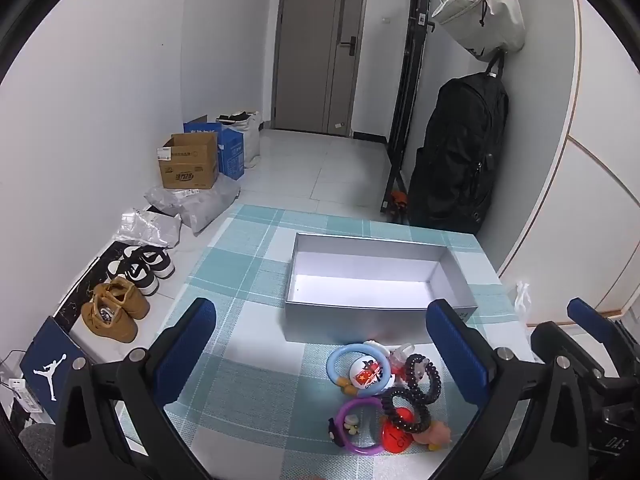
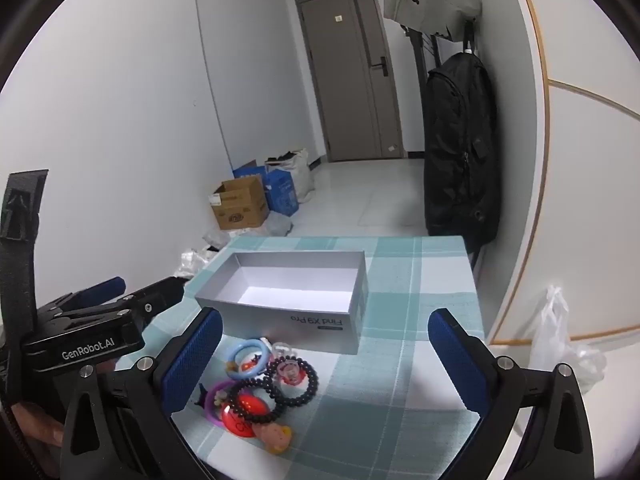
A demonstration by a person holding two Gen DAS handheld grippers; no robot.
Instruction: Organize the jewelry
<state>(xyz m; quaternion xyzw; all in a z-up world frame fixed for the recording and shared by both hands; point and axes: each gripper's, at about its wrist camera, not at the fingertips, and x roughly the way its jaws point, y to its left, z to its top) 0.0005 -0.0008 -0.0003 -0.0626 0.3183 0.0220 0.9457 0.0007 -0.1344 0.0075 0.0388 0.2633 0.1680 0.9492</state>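
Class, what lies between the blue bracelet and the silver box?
Only bare checked tablecloth; the blue bracelet lies just before the silver box, seen in the left wrist view.

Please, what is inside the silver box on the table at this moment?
The silver box shows only its bare white floor and walls; no jewelry is in it. Its near wall hides a strip of floor in both views, so that part cannot be checked.

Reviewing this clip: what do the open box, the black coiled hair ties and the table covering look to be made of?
Open box: likely rigid paperboard with a matte silver-grey finish; thin straight walls, printed lettering on its side.
Black coiled hair ties: probably glossy plastic; spiral coils catch highlights.
Table covering: seemingly woven fabric or textured vinyl in a teal-and-white check; fine grain shows, which one is unclear.
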